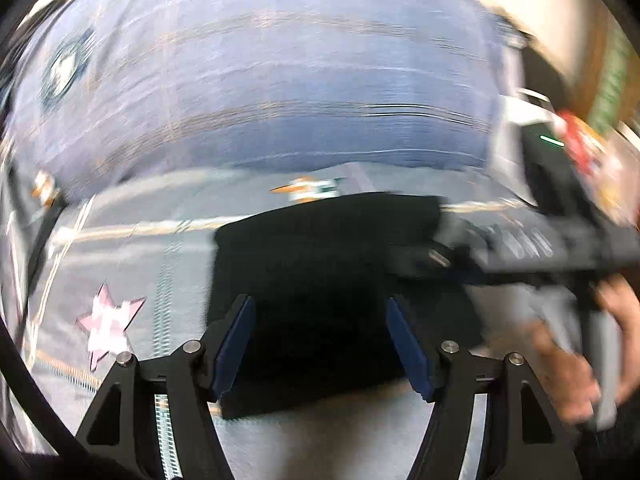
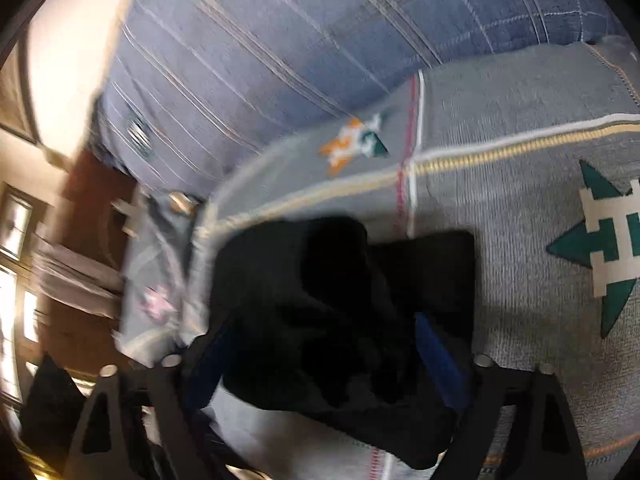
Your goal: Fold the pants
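The black pants (image 1: 320,264) lie as a folded bundle on a grey blanket (image 1: 132,264). My left gripper (image 1: 322,346) hovers right over them with its blue-padded fingers (image 1: 240,344) spread wide and not touching the cloth. To the right, a hand (image 1: 568,364) holds my right gripper (image 1: 432,256) at the bundle's right edge. In the right wrist view a dark lump of the pants (image 2: 320,320) fills the gap of my right gripper (image 2: 320,364). One blue pad (image 2: 436,356) shows beside the cloth. Blur hides whether the pads press on it.
The grey blanket carries star patches, pink (image 1: 108,324), orange-green (image 2: 352,144) and green (image 2: 604,248). A blue checked cover (image 1: 280,80) rises behind it. Brown wooden furniture (image 2: 92,208) and bright windows stand at the left of the right wrist view.
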Demonstrator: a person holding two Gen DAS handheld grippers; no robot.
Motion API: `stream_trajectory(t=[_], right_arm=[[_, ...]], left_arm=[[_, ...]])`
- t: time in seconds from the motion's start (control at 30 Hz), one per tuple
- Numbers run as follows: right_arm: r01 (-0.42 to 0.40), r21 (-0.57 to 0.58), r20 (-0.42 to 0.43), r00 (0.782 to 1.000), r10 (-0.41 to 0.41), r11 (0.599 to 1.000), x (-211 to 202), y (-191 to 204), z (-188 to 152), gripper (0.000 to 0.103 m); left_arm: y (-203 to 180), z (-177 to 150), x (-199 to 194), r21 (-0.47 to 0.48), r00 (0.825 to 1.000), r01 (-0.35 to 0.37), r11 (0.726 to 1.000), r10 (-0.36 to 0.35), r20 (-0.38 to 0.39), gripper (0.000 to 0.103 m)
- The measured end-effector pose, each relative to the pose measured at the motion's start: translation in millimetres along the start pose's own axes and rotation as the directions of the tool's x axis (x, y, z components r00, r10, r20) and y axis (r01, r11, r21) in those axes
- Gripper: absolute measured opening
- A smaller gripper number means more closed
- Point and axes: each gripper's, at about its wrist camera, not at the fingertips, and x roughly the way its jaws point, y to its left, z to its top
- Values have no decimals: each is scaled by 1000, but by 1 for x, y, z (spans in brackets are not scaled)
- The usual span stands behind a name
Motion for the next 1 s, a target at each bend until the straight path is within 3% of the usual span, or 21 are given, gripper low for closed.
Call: stream_trajectory(t=[0.07, 0.1, 0.13, 0.2, 0.3, 0.4, 0.47, 0.5, 0.57, 0.63, 0.67, 0.7, 0.83, 1.0], right_arm=[[73, -58, 10, 997, -73, 996, -2, 8, -5, 54], [96, -69, 11, 995, -96, 993, -1, 10, -7, 26], [122, -84, 25, 992, -121, 989, -4, 11, -11, 18], [84, -93, 74, 994, -78, 992, -22, 14, -19, 12], [-1, -92, 141, 990, 14, 996, -52, 10, -39, 11], [54, 71, 66, 996, -59, 996, -23, -26, -38, 10], [-4, 96, 95, 995, -6, 995, -27, -32, -33, 12], [-3, 89, 126, 992, -8, 996, -34, -31, -33, 14], [-3, 69, 223, 975, -12, 998, -56, -26, -33, 30], [-32, 69, 349, 937, 6, 997, -80, -26, -36, 103], [-29, 81, 396, 918, -6, 996, -87, -26, -38, 103], [-25, 83, 405, 914, -11, 996, -89, -26, -37, 103], [-18, 180, 312, 949, -40, 983, -66, -45, -29, 103], [-77, 241, 267, 964, 10, 968, -55, -58, -20, 103]], left_arm=[[16, 1, 18, -56, 999, 15, 998, -17, -40, 69], [19, 1, 25, -73, 998, 12, 997, -16, -59, 68], [20, 0, 27, -86, 997, 14, 996, -20, -71, 68], [16, 0, 27, -86, 997, 13, 996, -19, -77, 68], [5, -6, 31, -47, 995, -2, 999, -3, -102, 69], [-11, -6, 34, 22, 993, -31, 999, 34, -115, 69], [-10, -6, 26, 24, 991, -1, 1000, 4, -132, 69], [-8, -6, 22, 4, 990, 36, 999, -35, -139, 69], [10, -2, 2, -74, 984, 119, 990, -128, -123, 69], [26, 2, -10, -122, 982, 142, 982, -156, -109, 76], [36, 4, -13, -150, 982, 141, 979, -158, -105, 76], [47, 7, -14, -173, 982, 133, 976, -154, -109, 76], [79, 12, 6, -249, 970, 153, 956, -194, -150, 76], [87, -7, 53, -351, 924, 260, 899, -338, -181, 76]])
